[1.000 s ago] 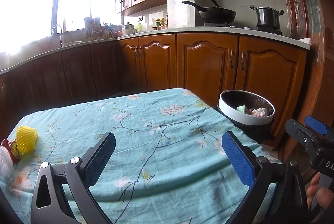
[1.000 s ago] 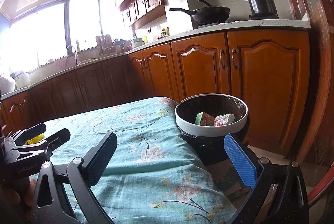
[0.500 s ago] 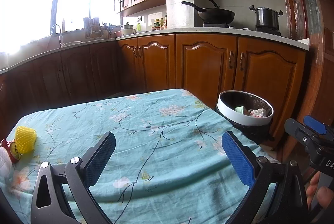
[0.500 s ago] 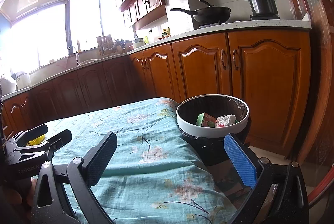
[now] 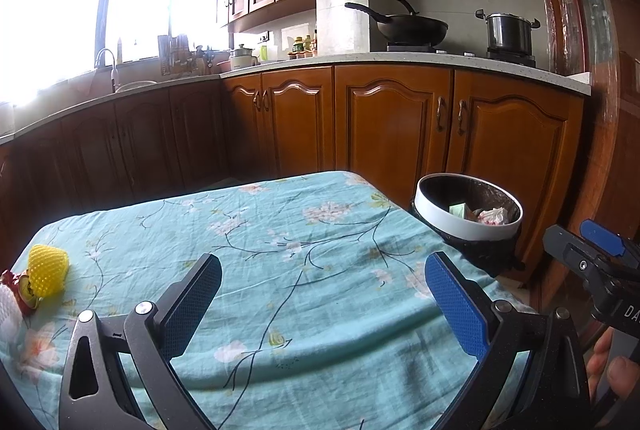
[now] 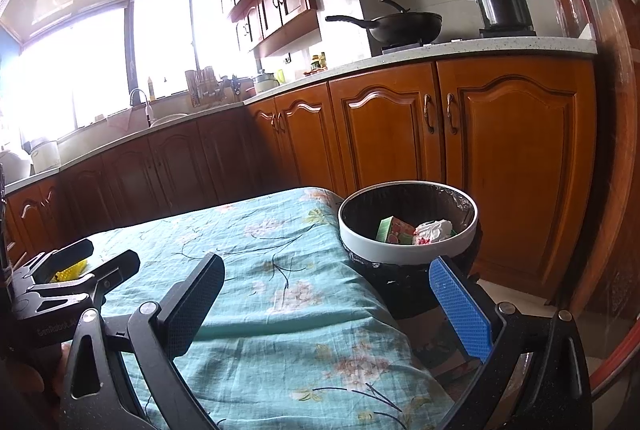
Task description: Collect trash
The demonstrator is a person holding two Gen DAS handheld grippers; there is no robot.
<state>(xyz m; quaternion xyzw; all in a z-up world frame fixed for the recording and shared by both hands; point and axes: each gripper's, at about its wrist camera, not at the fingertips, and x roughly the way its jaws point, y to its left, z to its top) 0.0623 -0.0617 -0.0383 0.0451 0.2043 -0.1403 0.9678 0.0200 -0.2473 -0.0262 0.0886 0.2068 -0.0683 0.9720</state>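
Trash lay in two places: a yellow foam net [image 5: 47, 270] and a red-and-white wrapper [image 5: 14, 290] at the left edge of the table [image 5: 280, 230], and two pieces in the bin [image 6: 408, 250], a green carton [image 6: 394, 230] and a crumpled white wad [image 6: 434, 230]. The net was ribbed and egg-shaped. The bin was round, with a white rim over a black liner, and stood just beside the table's right corner. Both tools hung released and empty: the left gripper [image 5: 324, 294] over the middle of the cloth, the right gripper [image 6: 328, 298] over the table's right edge near the bin. Each had two fingers with blue dimpled pads [image 5: 456, 306]. A teal cotton cloth with a floral print, slightly creased, covered the table. Behind ran an L-shaped kitchen of brown wooden cabinets [image 5: 392, 121] under a pale speckled counter, with one wok [image 5: 412, 27] and one steel pot [image 5: 508, 29] on the stove, and a bright window over the sink.
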